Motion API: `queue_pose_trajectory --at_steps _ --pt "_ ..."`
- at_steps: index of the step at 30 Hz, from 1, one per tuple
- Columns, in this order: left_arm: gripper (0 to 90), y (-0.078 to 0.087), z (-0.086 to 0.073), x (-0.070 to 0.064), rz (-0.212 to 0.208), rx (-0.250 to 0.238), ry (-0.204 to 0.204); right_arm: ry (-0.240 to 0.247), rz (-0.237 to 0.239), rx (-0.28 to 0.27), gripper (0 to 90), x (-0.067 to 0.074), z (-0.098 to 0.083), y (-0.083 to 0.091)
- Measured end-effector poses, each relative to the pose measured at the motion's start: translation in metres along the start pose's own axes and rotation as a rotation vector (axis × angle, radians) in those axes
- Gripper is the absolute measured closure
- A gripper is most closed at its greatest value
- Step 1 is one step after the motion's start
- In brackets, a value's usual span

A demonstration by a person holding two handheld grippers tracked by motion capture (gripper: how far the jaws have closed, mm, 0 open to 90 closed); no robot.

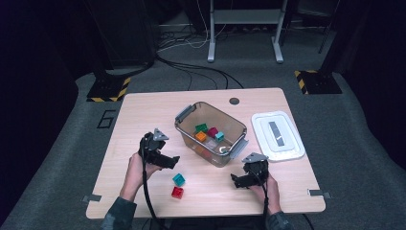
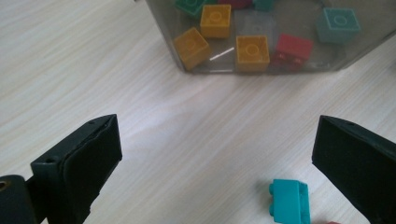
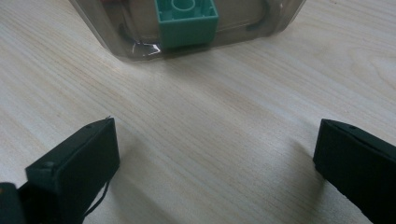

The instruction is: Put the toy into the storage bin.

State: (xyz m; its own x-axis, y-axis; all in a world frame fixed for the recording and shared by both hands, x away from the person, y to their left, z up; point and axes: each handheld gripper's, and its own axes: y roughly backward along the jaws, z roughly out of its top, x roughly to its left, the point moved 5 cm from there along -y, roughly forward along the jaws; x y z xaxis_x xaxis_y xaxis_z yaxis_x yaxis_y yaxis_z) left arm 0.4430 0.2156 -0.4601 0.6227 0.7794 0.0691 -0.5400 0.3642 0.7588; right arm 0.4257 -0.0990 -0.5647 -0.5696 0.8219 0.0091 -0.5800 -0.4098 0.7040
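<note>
Our left gripper (image 1: 171, 162) stands with jaws wide and empty, tilted toward the teal brick (image 1: 179, 179) just beyond on the table (image 1: 143, 108). Our right gripper (image 1: 235, 180), jaws equally wide, rests low near the clear bin (image 1: 210, 134).

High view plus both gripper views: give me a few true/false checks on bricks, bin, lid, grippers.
1. The left gripper grips the teal brick. False: its jaws stand open, the brick lies on the table near its right jaw, unheld.
2. A red brick lies on the table beside the teal one. True.
3. The white lid sits on the clear bin. False: it lies on the table beside the open bin.
4. The right gripper is open and empty. True.
5. The bin is empty. False: several coloured bricks are inside.
</note>
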Motion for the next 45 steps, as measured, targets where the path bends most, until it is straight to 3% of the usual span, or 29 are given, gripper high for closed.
queue_pose_trajectory --at_steps 15,32,37,39,42,44,45 --pt "1.0 -0.02 -0.026 -0.016 -0.044 0.036 0.012 0.001 0.0 0.0 0.0 0.0 0.0 0.0" --pt "0.6 -0.039 -0.052 -0.032 -0.109 0.125 0.018 -0.001 -0.001 -0.001 0.0 0.0 0.0 0.0" --pt "0.6 -0.042 -0.056 -0.033 -0.109 0.143 0.016 -0.001 -0.001 -0.001 0.0 0.0 0.0 0.0" --pt "3.9 -0.042 -0.057 -0.033 -0.114 0.15 0.007 0.001 0.0 0.0 0.0 0.0 0.0 0.0" --pt "24.8 -0.042 -0.058 -0.035 -0.124 0.139 -0.015 -0.001 -0.001 0.0 0.0 0.0 0.0 0.0" --pt "34.4 -0.042 -0.059 -0.037 -0.155 0.144 -0.022 0.001 0.0 0.0 0.0 0.0 0.0 0.0" --pt "38.3 -0.042 -0.059 -0.037 -0.149 0.145 -0.024 0.001 0.0 0.0 0.0 0.0 0.0 0.0"
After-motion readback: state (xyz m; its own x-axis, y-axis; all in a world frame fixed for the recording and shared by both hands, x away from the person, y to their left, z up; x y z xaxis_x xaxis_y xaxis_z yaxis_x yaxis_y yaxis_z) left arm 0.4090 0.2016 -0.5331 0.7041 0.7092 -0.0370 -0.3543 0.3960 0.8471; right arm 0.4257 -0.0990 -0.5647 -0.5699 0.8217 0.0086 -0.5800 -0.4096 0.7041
